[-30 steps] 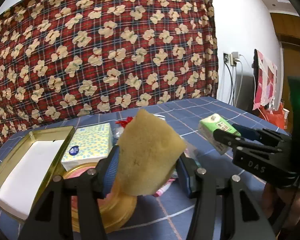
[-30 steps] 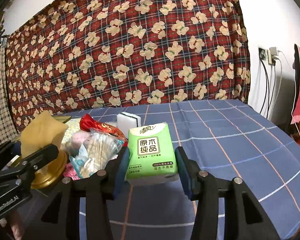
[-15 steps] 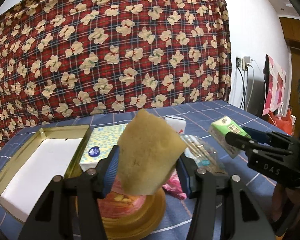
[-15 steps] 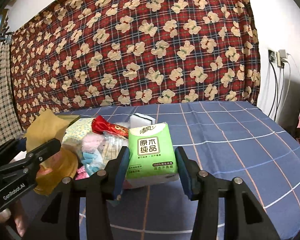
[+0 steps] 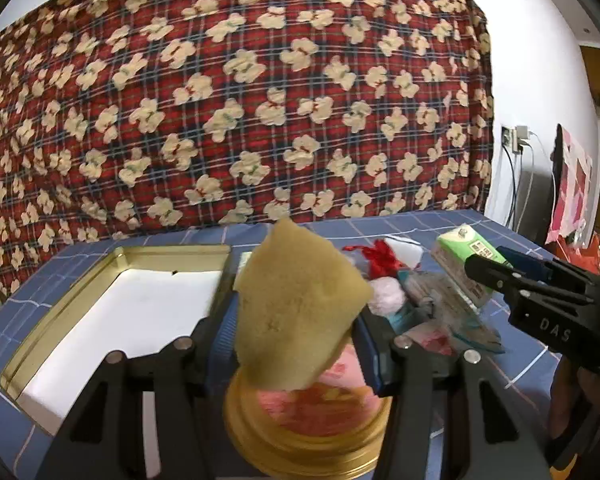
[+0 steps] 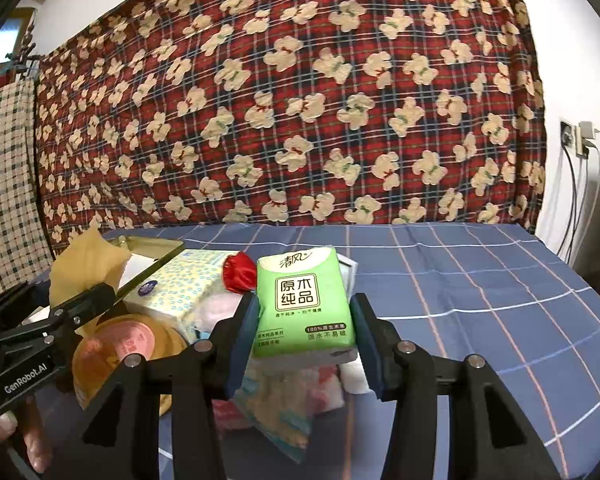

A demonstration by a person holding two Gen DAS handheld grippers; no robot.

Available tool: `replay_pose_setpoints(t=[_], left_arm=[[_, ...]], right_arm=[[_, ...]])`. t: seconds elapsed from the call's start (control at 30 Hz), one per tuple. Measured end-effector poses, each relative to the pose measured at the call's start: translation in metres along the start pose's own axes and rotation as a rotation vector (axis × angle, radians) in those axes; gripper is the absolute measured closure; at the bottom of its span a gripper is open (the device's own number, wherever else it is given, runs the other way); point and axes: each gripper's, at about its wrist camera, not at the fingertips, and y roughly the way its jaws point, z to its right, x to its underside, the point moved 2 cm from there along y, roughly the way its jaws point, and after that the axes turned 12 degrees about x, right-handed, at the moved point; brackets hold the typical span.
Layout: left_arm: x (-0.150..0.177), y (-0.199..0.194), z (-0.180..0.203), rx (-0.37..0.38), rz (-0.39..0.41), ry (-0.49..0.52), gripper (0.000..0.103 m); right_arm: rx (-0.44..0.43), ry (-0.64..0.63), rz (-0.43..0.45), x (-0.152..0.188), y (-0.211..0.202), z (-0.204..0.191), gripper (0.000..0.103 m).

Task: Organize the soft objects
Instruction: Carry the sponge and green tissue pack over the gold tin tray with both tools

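Note:
My left gripper [image 5: 296, 344] is shut on a yellow sponge [image 5: 296, 304] and holds it above a round gold tin [image 5: 308, 436] with a pink lid, beside an open gold tray [image 5: 60, 320] with a white lining. My right gripper [image 6: 306, 336] is shut on a green tissue pack [image 6: 306, 300] and holds it above a heap of soft things. The green pack also shows in the left wrist view [image 5: 464, 256], and the sponge in the right wrist view [image 6: 88, 264].
On the blue checked tablecloth [image 6: 480, 300] lie a dotted tissue pack [image 6: 180, 288], a red pouch [image 6: 238, 272], a clear bag of cotton swabs [image 5: 448, 312] and pink soft items [image 5: 388, 296]. A red patterned cloth [image 6: 300, 120] hangs behind. Cables hang at the right wall [image 6: 580, 184].
Both grippers have moved left with their loads. The sponge now hangs nearer the gold tray, and the green pack now hangs over the heap of soft things.

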Motion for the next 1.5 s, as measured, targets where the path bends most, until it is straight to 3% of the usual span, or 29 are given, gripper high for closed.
replay_pose_setpoints(t=[0.87, 1.2, 1.5], left_arm=[[-0.011, -0.028, -0.082, -0.04, -0.001, -0.09, 0.05], [-0.02, -0.033, -0.114, -0.062, -0.035, -0.104, 0.05], [-0.025, -0.022, -0.155, -0.095, -0.117, -0.128, 0.05]], right_arm=[[-0.136, -0.118, -0.014, -0.025, 0.016, -0.101, 0.053], [-0.232, -0.155, -0.054, -0.05, 0.02, -0.14, 0.053], [-0.307, -0.187, -0.118, -0.066, 0.031, -0.185, 0.053]])
